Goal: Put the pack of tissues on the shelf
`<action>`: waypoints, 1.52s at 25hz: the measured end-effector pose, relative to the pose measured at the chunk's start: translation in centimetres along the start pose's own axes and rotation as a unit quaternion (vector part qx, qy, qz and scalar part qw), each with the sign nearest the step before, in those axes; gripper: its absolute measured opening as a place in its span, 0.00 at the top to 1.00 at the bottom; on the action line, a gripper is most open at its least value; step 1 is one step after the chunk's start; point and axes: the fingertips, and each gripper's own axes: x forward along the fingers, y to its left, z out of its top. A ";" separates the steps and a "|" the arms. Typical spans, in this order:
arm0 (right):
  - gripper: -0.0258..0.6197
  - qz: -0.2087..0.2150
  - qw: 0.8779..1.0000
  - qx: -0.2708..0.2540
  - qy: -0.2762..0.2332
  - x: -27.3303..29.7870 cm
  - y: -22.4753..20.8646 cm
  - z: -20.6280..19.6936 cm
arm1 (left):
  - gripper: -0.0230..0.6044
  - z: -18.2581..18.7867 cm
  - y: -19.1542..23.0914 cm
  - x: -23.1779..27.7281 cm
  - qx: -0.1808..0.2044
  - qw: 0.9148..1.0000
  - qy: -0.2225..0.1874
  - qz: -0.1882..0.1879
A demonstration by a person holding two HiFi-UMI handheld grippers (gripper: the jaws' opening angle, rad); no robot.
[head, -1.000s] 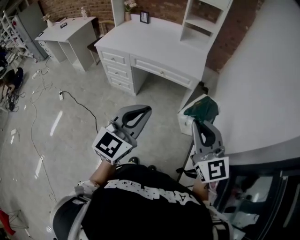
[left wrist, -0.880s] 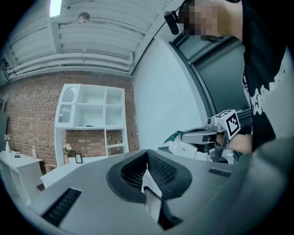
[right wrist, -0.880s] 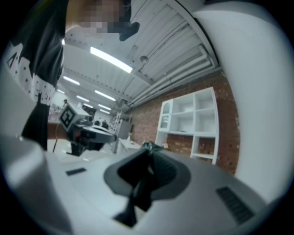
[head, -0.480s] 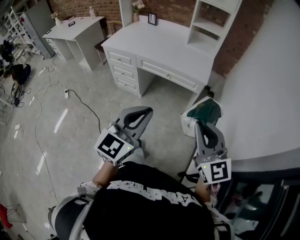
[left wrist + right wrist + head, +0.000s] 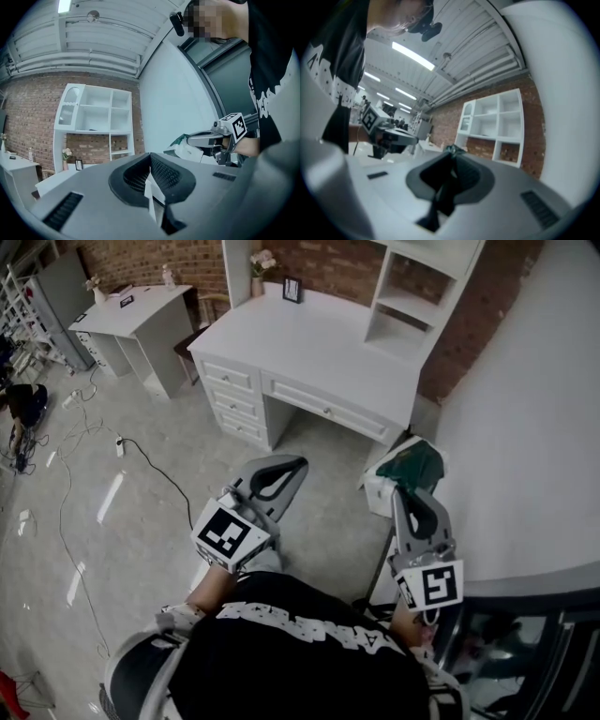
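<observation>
The pack of tissues (image 5: 409, 465) is white with a dark green top. My right gripper (image 5: 406, 491) is shut on it and holds it level in front of me; in the right gripper view only its dark green edge (image 5: 453, 150) shows past the jaws. My left gripper (image 5: 291, 465) is shut with nothing in it, and its jaws meet in the left gripper view (image 5: 150, 158). That view also shows the pack (image 5: 183, 147) held out at the right. The white shelf unit (image 5: 412, 296) stands on the right end of a white desk (image 5: 309, 338) ahead.
The desk has drawers (image 5: 230, 390) at its left, and a small picture frame (image 5: 292, 289) and flowers (image 5: 260, 261) at the back. A second white desk (image 5: 131, 320) stands further left. Cables (image 5: 141, 451) trail over the floor. A large white curved surface (image 5: 525, 427) fills the right.
Both grippers have moved forward towards the desk, the right one still carrying the pack. The desk and shelf unit have shifted slightly in the head view.
</observation>
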 end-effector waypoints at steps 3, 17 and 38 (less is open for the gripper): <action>0.87 -0.004 1.000 -0.003 0.004 1.9 -0.3 -0.1 | 0.91 -0.2 2.0 0.8 0.001 1.000 0.001 -0.007; 0.87 -0.010 1.000 -0.011 0.020 11.2 -0.6 -0.8 | 0.91 -1.9 11.1 3.0 0.001 1.000 0.000 -0.017; 0.87 -0.003 0.999 -0.025 0.026 24.7 0.9 -0.8 | 0.91 -3.8 24.6 2.5 -0.021 1.000 0.007 0.006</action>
